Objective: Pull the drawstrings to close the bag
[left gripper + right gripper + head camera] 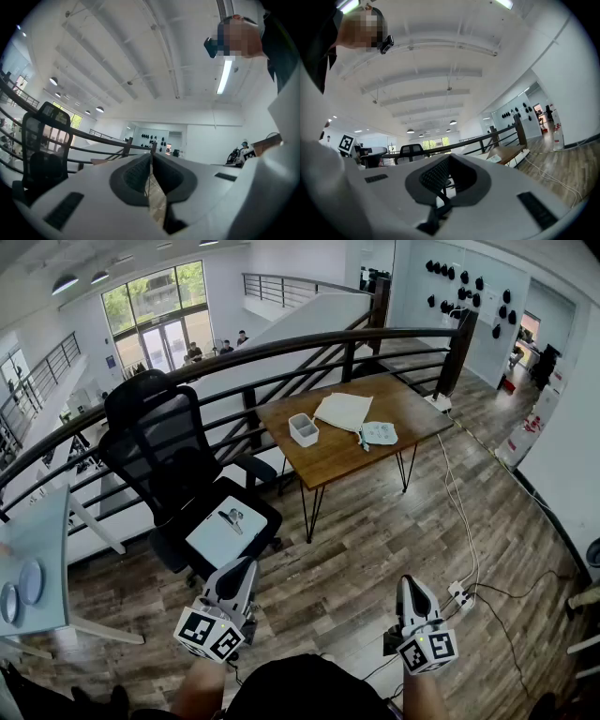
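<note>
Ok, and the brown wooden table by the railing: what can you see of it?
The brown wooden table has a rectangular top on thin black hairpin legs. It stands level on the wood plank floor, close beside the dark railing. On it lie a small white open box, a flat cream cloth and a pale patterned pouch.
</note>
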### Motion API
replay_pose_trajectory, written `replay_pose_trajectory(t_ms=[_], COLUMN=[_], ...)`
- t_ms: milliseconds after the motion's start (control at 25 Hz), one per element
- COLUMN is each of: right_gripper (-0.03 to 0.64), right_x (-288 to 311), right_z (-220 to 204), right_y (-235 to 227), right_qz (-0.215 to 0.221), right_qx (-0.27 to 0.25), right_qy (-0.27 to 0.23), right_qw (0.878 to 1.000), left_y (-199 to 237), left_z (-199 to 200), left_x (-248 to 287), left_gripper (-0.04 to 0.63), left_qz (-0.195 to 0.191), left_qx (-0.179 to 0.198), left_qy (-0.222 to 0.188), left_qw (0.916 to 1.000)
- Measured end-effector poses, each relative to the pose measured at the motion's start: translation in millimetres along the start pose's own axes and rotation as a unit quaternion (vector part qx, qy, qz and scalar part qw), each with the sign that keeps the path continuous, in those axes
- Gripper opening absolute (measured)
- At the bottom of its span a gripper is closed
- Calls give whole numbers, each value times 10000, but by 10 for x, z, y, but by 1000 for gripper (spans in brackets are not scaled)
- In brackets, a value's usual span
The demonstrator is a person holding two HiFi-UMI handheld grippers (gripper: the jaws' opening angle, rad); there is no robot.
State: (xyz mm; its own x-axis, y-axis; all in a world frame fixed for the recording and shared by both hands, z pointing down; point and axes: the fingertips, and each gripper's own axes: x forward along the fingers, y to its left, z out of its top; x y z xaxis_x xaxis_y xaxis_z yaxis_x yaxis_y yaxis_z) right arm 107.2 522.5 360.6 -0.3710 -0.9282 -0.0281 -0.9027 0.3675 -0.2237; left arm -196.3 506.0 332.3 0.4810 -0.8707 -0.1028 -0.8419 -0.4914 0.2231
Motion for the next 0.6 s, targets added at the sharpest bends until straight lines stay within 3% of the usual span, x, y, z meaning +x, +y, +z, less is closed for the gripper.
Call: replay_pose_trajectory(t_ms=[440,600], right_gripper=[-9,-7], right_x=[62,15], right_z=[-97,-119], right_y=[-22,0], right_qz=[-122,-53], right_qx=[-22,287], right_qy=[176,160], right_qw=[9998,9994], left_y=[178,117], left_z=[-29,-27], left_x=[-22,-13], left_gripper=[26,26], left_qz=[80,-38], left_qx=[-193,-324], left_qy=[64,-1], left_qw=[9998,9995])
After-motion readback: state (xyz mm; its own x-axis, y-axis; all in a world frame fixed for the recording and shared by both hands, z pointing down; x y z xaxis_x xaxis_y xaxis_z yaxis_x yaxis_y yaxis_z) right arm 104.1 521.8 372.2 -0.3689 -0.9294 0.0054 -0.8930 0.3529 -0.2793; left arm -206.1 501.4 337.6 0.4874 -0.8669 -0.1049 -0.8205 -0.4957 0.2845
